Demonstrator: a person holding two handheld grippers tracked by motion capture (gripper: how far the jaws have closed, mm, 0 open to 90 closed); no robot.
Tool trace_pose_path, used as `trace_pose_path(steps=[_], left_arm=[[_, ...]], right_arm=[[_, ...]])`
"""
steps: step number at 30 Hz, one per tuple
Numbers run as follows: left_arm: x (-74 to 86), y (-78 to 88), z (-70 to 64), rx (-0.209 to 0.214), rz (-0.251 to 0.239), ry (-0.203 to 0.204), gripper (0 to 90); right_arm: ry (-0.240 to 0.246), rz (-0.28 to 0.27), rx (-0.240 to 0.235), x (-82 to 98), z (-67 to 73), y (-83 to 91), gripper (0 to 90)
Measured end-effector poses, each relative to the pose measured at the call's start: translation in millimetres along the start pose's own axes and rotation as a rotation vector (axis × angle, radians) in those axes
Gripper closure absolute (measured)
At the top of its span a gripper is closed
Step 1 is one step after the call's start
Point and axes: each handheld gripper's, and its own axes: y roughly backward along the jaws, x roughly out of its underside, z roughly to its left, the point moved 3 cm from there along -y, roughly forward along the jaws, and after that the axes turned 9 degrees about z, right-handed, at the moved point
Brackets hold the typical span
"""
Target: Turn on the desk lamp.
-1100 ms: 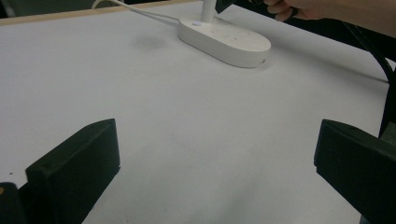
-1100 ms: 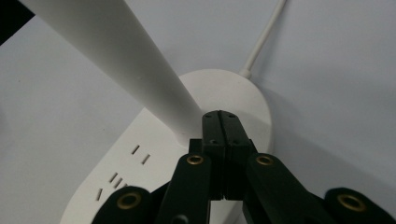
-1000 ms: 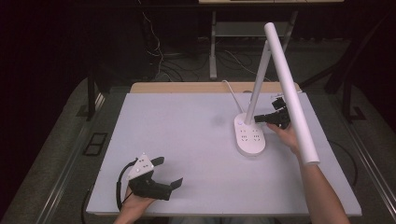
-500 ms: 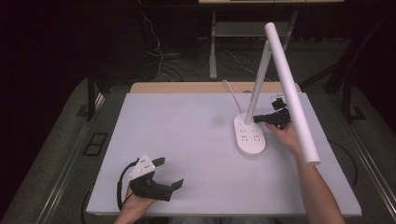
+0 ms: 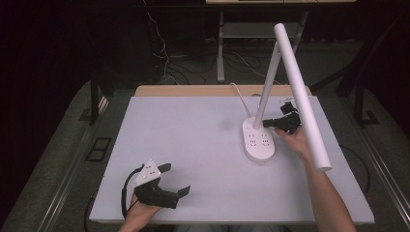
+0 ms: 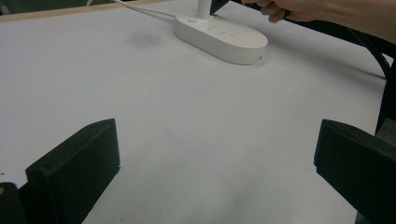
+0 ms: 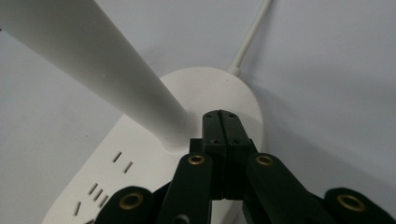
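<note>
White desk lamp (image 5: 258, 140) at 2 o'clock on the desk (image 5: 193, 145), oval base flat, stem rising tilted, long tube head overhanging toward 4 o'clock. White cord (image 5: 239, 94) trailing from the base toward 12 o'clock. Right gripper (image 5: 266, 123) at the foot of the stem, closed with nothing between the jaws, tips pressed together just above the base in the right gripper view (image 7: 220, 122). Left gripper (image 5: 176, 179) at 7 o'clock, well apart from the lamp, jaws spread wide over bare desk.
</note>
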Motion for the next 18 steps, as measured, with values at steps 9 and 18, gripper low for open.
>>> trace_pose_path(steps=[9,18], left_arm=[[0.1,-0.4,-0.7,0.003,0.002,-0.003,0.0],[-0.1,1.7,-0.5,-0.002,-0.010,0.009,0.0]], right_arm=[[0.039,-0.024,0.018,-2.4,6.8,15.0,89.6],[0.036,-0.021,0.029,1.2,10.7,34.5,89.6]])
